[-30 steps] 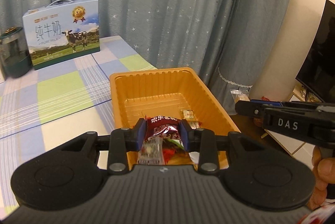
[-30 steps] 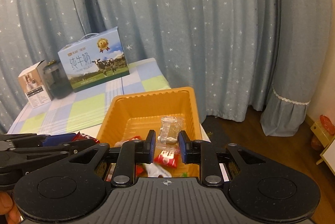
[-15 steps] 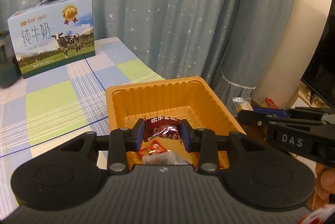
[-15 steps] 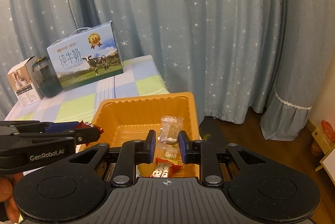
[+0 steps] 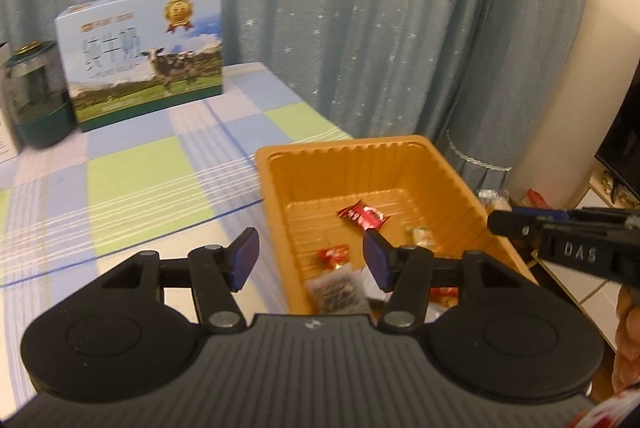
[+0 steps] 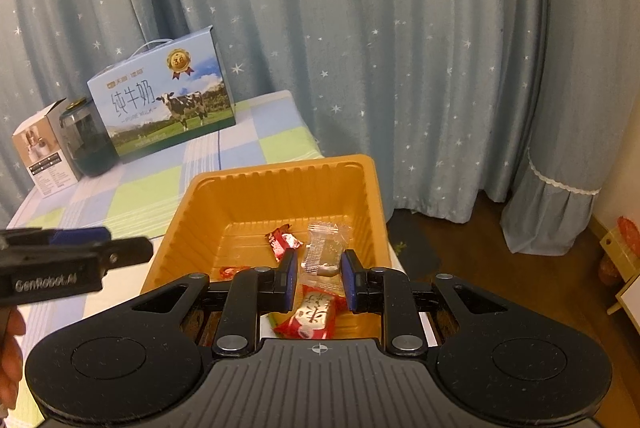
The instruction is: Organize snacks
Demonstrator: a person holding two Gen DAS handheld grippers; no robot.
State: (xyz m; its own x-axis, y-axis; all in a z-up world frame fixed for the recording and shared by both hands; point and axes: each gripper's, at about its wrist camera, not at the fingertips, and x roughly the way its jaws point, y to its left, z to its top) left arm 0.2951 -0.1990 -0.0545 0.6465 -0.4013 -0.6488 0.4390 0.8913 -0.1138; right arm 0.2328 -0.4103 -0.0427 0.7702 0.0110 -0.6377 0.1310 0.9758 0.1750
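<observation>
An orange plastic tray [image 5: 460, 184] [image 6: 280, 180] sits at the table's right edge and holds several wrapped snacks. A dark red snack packet [image 5: 362, 216] [image 6: 282, 242] lies on the tray floor. My left gripper [image 5: 310, 258] is open and empty above the tray's left wall. My right gripper [image 6: 318, 278] is shut on a clear-wrapped snack [image 6: 326, 248], held over the tray's near right part. A red and white packet [image 6: 314, 314] lies below it. The right gripper also shows at the right of the left wrist view [image 5: 560, 236].
A blue milk carton box [image 5: 144, 52] [image 6: 164, 104] stands at the back of the checked tablecloth [image 5: 140, 180]. A dark green jar [image 5: 38, 96] and a small white box [image 6: 40, 148] stand left of it. Starred curtains hang behind. The floor drops off right of the tray.
My left gripper opened and let go of the dark red packet, which now lies in the tray. The right gripper still holds the clear-wrapped snack, slightly lower over the tray.
</observation>
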